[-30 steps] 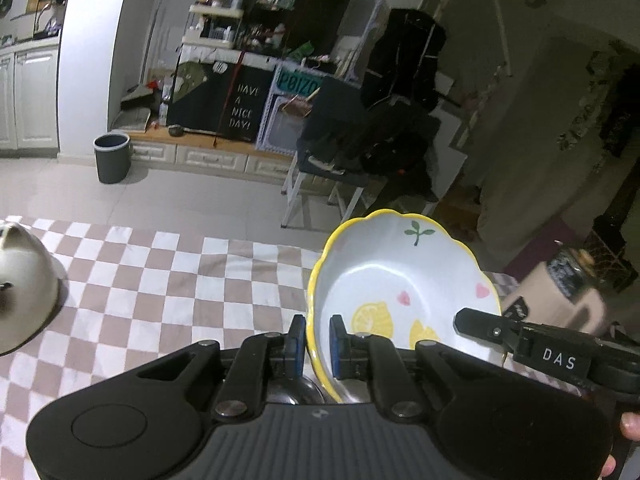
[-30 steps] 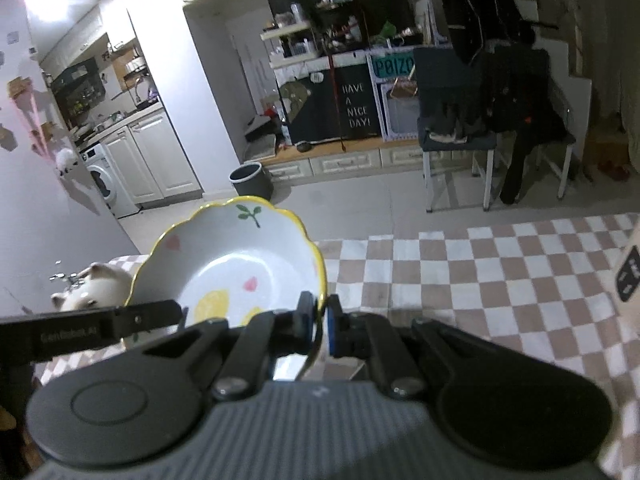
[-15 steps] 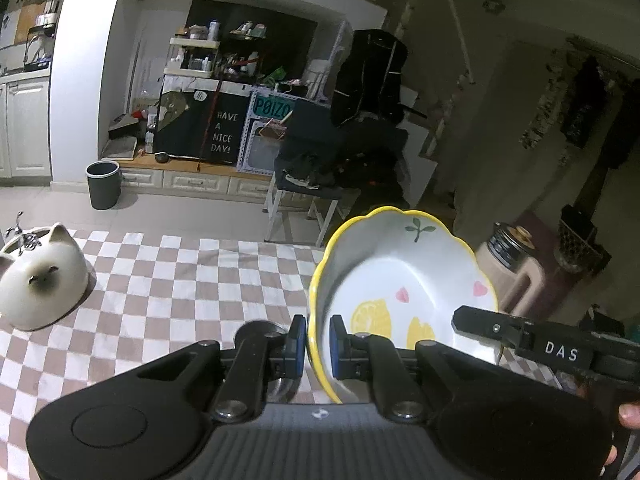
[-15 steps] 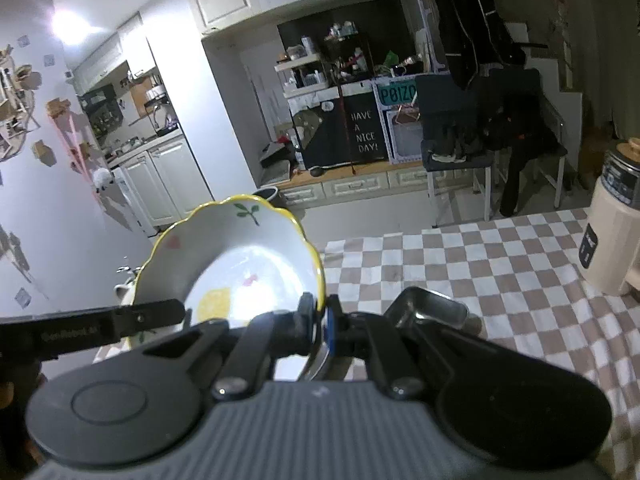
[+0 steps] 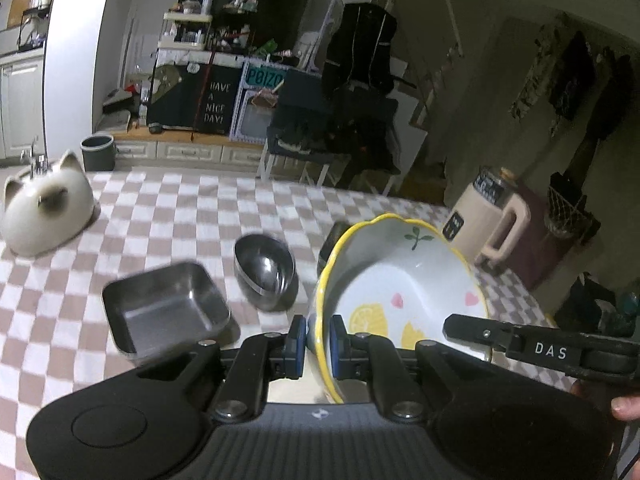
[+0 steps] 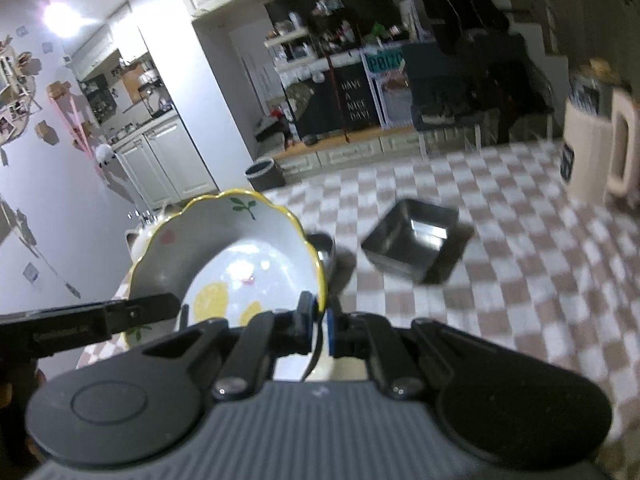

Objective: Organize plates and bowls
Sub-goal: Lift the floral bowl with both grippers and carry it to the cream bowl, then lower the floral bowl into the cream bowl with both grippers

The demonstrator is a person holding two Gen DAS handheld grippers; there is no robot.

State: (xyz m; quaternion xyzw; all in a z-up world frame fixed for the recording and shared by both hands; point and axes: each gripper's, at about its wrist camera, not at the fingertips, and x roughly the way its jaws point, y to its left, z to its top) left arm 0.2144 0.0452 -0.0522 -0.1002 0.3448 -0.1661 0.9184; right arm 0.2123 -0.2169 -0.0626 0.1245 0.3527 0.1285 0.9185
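A white bowl with a yellow scalloped rim and lemon prints (image 5: 404,280) (image 6: 236,256) hangs above the checkered table, held from both sides. My left gripper (image 5: 318,336) is shut on its left rim, and my right gripper (image 6: 320,320) is shut on its right rim. On the cloth beyond sit a square steel dish (image 5: 164,304) (image 6: 416,240) and a round steel bowl (image 5: 266,270) (image 6: 322,246). A third dark bowl (image 5: 334,236) peeks out behind the held bowl's rim.
A white cat-shaped cover (image 5: 46,210) rests at the table's far left. A cream jug with a handle (image 5: 490,220) (image 6: 596,148) stands at the far right. Past the table edge are a chair draped in dark clothes (image 5: 332,132) and a grey bin (image 5: 98,152).
Both grippers have drawn back over the table with the bowl still clamped. The steel dishes, the jug and the whole cat cover have come into view ahead.
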